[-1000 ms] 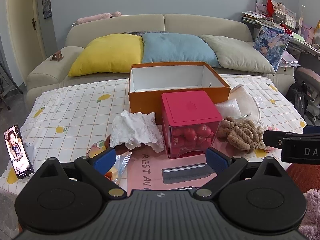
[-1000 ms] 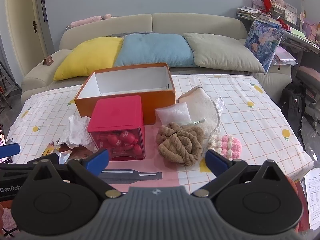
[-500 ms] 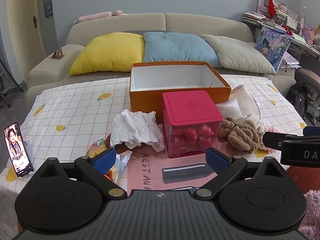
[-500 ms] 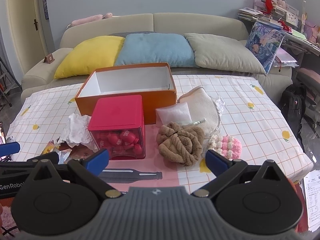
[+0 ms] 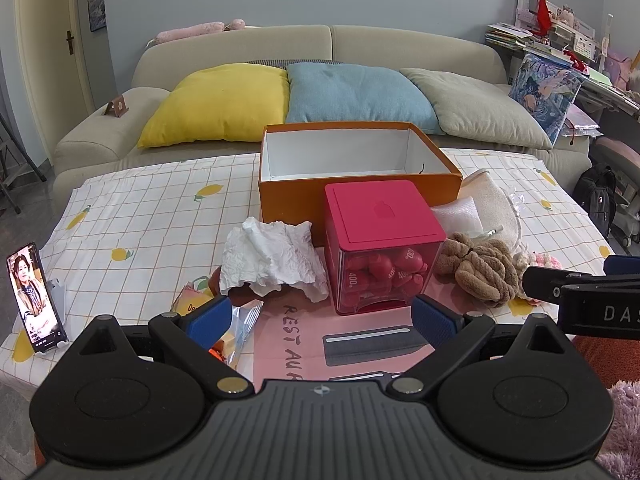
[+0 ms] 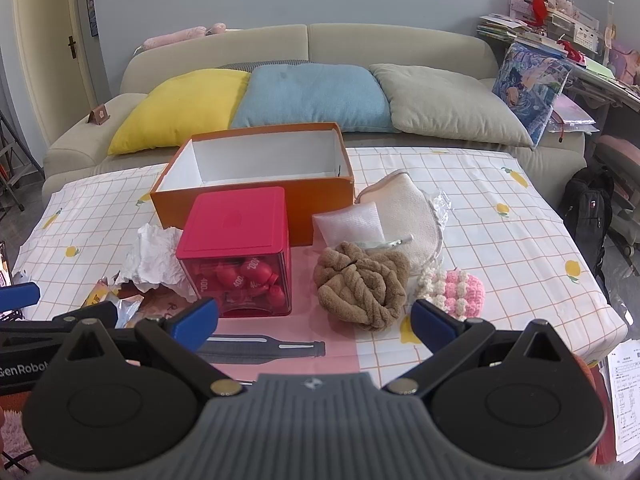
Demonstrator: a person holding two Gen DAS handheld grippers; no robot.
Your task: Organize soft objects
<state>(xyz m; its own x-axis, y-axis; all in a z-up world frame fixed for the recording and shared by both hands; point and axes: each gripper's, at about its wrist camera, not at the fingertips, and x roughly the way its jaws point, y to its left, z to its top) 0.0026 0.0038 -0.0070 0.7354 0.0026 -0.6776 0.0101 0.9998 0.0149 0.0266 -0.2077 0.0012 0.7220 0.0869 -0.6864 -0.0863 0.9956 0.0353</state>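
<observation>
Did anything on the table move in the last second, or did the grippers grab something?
Hardly anything changed. The right hand-held gripper eased a little toward the brown towel; the left hand-held gripper barely shifted. Both stayed open and empty. Nothing was grabbed or let go. The orange box, red container and pink knitted piece all stayed put.

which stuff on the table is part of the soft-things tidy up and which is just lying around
For the job:
- brown plush knot
- pink and white crochet piece
- cream fabric pouch
- white foam pad
- orange box, open and empty
- right tool and left tool, both open

Lying about:
- red container
- crumpled paper
- snack wrappers
- phone
</observation>
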